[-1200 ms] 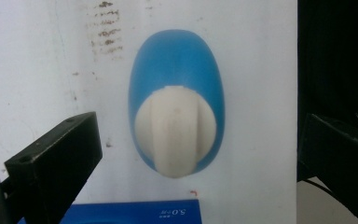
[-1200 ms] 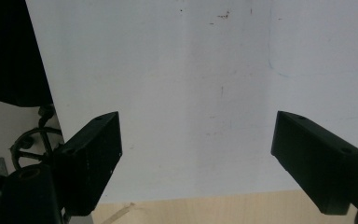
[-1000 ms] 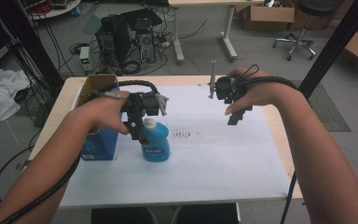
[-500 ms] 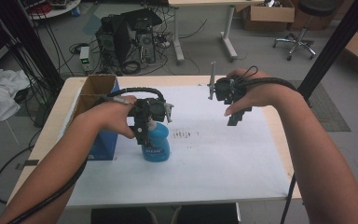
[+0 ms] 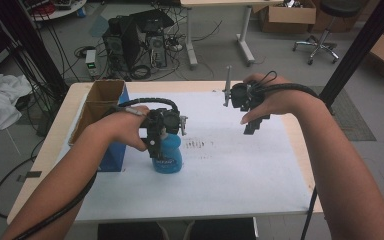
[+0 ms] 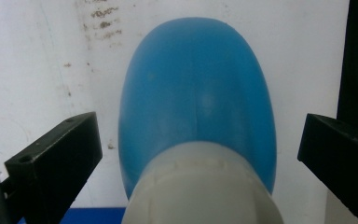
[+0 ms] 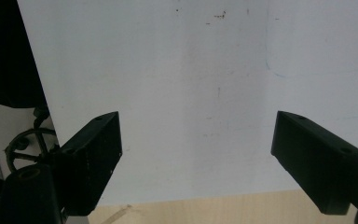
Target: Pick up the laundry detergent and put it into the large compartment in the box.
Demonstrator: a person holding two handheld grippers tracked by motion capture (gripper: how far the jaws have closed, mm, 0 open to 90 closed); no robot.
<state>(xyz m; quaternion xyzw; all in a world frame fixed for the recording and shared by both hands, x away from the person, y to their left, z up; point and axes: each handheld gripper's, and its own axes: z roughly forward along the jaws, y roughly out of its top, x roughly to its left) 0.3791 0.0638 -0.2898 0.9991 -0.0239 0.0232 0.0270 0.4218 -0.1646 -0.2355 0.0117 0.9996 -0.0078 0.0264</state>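
Observation:
A blue plastic bottle [image 5: 168,156] with a white collar [image 6: 200,191] stands upright on the white paper sheet [image 5: 230,175], beside the box. My left gripper [image 5: 161,142] hangs directly over it, pointing down. In the left gripper view the bottle [image 6: 196,88] sits between the two jaws, which stand wide apart and clear of its sides, so the left gripper [image 6: 193,144] is open. My right gripper [image 5: 254,125] is held above the far right part of the sheet, open, with nothing but bare paper [image 7: 191,70] between its jaws.
An open cardboard box [image 5: 99,102] with a blue side stands at the table's left, just left of the bottle. Dark smudges [image 5: 196,145] mark the paper's middle. The wooden table edge [image 7: 214,207] lies close under the right gripper. Computers, cables and a chair are on the floor behind.
My left gripper has shifted to the right, from beside the box to over the blue bottle. The bottle and the right gripper have stayed put.

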